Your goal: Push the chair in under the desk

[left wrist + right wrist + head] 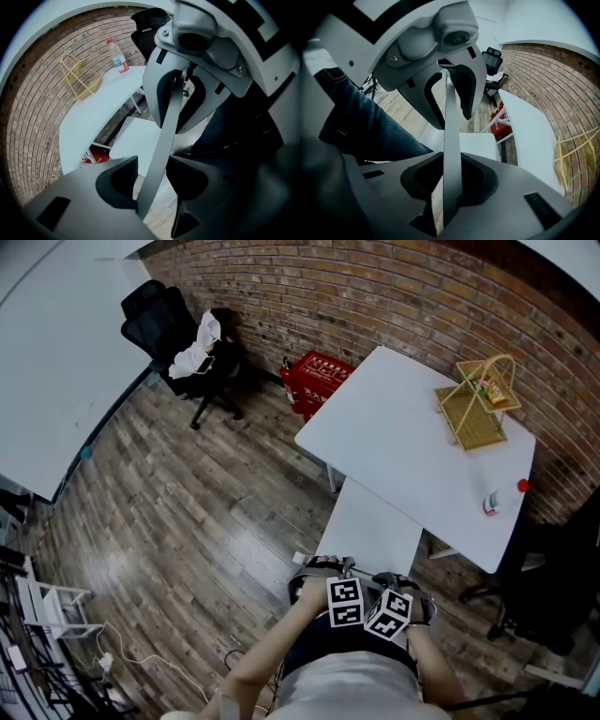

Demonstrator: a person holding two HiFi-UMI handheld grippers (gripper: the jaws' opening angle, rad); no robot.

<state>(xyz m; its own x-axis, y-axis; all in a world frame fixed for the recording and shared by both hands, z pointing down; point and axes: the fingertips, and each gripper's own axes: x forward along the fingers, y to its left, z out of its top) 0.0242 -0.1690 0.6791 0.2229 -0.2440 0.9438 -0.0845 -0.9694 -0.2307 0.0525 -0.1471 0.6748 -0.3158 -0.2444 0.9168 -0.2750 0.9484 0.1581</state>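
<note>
- The chair (375, 521) stands at the counter's (403, 427) near edge. The front of its white seat sits under that edge, and the rest juts out toward the person.
- The left claw (151, 180) is partly closed on the thin grey chair back (166, 126), which runs up between its jaws.
- The right claw (451, 180) is drawn in narrower and clamped on the same chair back, just beside the left one.
- In the head view both claws sit side by side at the chair's rear, marker cubes facing up, right in front of the person's body.
- A yellow wire basket (478, 399) rests on the counter near its far edge, by the brick wall (375, 287).
- A bottle (491, 504) with a red cap stands near the counter's right edge, well apart from the basket.
- A red crate (319, 381) sits on the wooden floor (206, 502) beside the counter's left corner.
- A black office chair (173, 329) with a white cloth (199, 348) on it stands by the wall, well apart from the counter.
</note>
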